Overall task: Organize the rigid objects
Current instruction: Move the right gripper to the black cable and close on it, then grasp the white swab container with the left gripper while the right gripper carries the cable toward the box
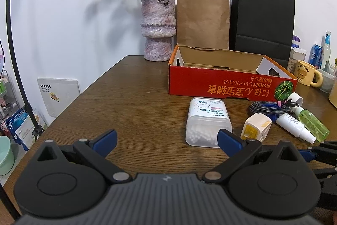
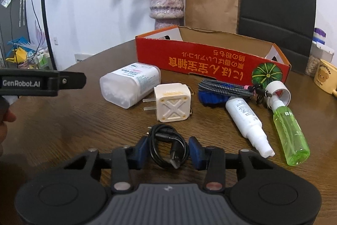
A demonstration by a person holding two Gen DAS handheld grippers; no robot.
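My right gripper (image 2: 169, 151) has its blue pads against both sides of a coiled black cable (image 2: 168, 140) lying on the wooden table (image 2: 73, 130). Beyond it lie a cream charger plug (image 2: 171, 102), a clear cotton-swab box (image 2: 130, 83) on its side, a braided cable bundle (image 2: 223, 88), a white spray bottle (image 2: 246, 117) and a green spray bottle (image 2: 290, 134). Behind them stands an open red cardboard box (image 2: 210, 60). My left gripper (image 1: 166, 136) stands open above the bare table, its right finger just in front of the cotton-swab box (image 1: 207, 119).
A pink vase with dried roses (image 1: 158, 28), a brown paper bag (image 1: 202, 20) and a black paper bag (image 1: 261, 20) stand at the wall. A yellow mug (image 1: 305, 75) and bottles crowd the right. The table's left edge (image 1: 94, 85) drops to floor clutter.
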